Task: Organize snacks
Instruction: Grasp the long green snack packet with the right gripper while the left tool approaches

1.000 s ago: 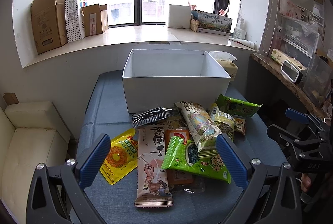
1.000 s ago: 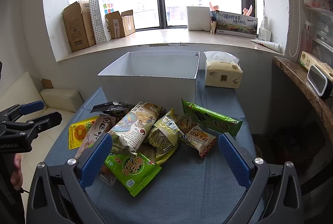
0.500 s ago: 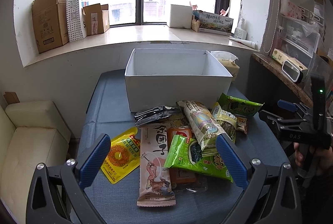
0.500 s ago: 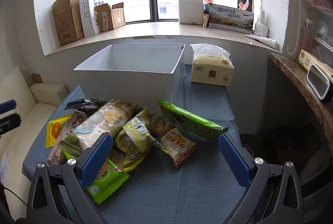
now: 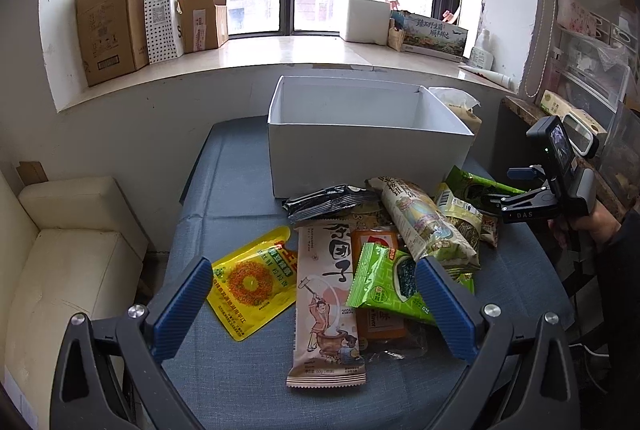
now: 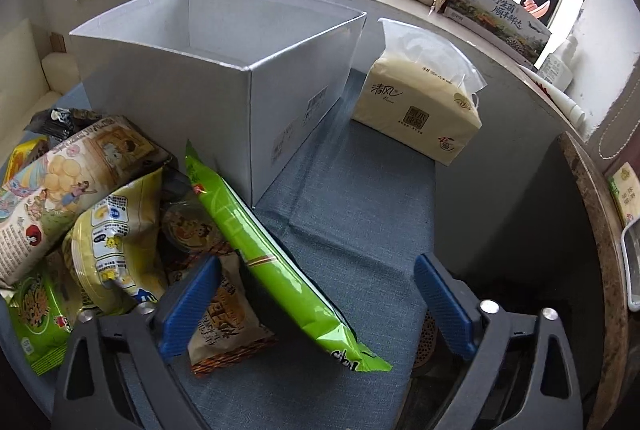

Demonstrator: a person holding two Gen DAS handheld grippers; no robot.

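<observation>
A pile of snack packets lies on the blue table in front of an empty white box [image 5: 368, 146], which also shows in the right wrist view [image 6: 208, 78]. My left gripper [image 5: 312, 306] is open above a beige packet with a cartoon [image 5: 326, 306], a yellow packet [image 5: 250, 280] and a green seaweed packet [image 5: 386, 284]. My right gripper [image 6: 316, 306] is open, low over a long bright green packet [image 6: 276, 258] that lies between its fingers; its left finger [image 6: 188, 310] is over a brown packet [image 6: 224, 330]. The right gripper also shows in the left wrist view [image 5: 520, 190].
A tissue pack [image 6: 420, 98] stands right of the box. A pale yellow-green bag [image 6: 116, 242] and a large illustrated bag [image 6: 60, 182] lie at the left. A wooden shelf [image 6: 592, 230] runs along the right; a cream sofa [image 5: 52, 270] is left of the table.
My right gripper has moved forward, down and to the right, closing in on the long green packet. My left gripper has barely shifted. Both stayed open.
</observation>
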